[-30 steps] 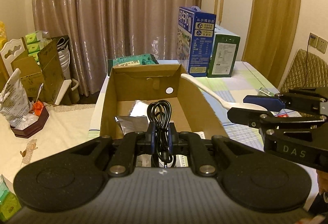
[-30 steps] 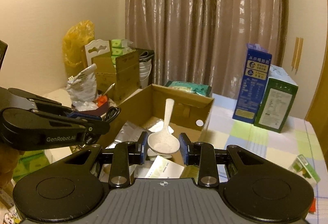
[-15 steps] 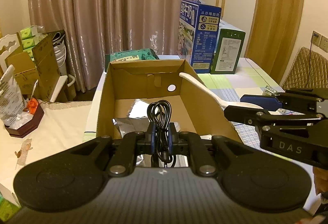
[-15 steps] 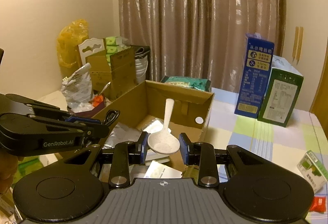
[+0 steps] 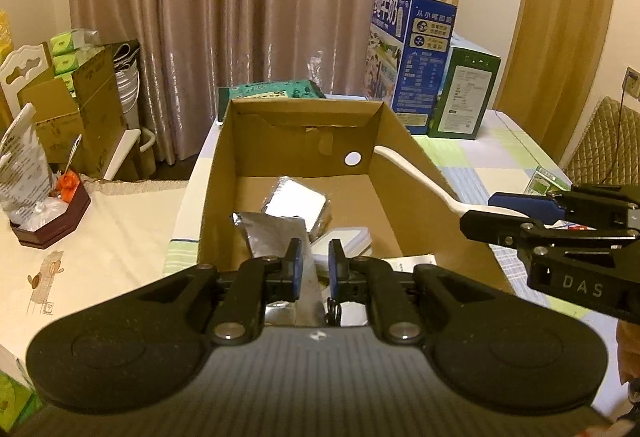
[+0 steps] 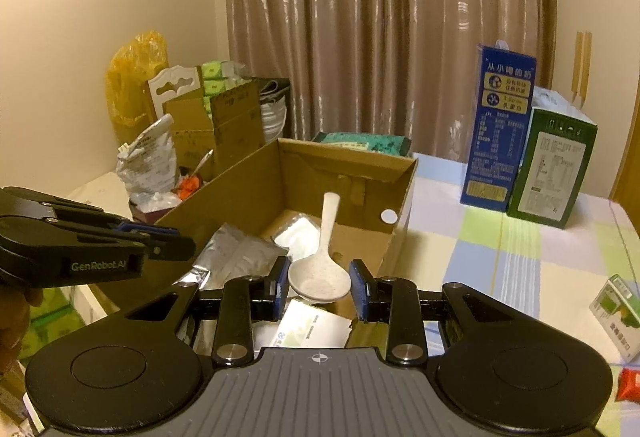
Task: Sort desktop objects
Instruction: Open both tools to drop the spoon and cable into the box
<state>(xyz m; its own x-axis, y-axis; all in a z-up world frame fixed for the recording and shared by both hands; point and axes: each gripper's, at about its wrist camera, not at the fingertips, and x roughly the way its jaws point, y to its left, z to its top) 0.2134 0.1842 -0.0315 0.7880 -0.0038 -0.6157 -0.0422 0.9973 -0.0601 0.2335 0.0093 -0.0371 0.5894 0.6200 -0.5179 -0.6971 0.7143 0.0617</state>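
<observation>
An open cardboard box (image 5: 224,165) stands on the table and holds silver foil packets (image 5: 276,233) and a white flat case (image 5: 344,243). My left gripper (image 5: 314,273) hangs open over the box's near end; a bit of the black cable (image 5: 333,311) shows just below its fingers. My right gripper (image 6: 319,287) is shut on the bowl of a white rice spoon (image 6: 320,273), whose handle points over the box (image 6: 400,213). The spoon (image 5: 416,177) also shows in the left wrist view, held by the right gripper (image 5: 520,217) above the box's right wall.
A blue milk carton box (image 5: 412,57) and a green box (image 5: 464,97) stand at the table's far end. A small green carton (image 6: 616,313) and a red packet (image 6: 628,385) lie at the right. Cartons, bags and a wooden tray (image 5: 52,213) stand left of the table.
My left gripper has opened and let the coiled black cable drop out from between its fingers. The right gripper still holds the spoon, slightly farther over the box.
</observation>
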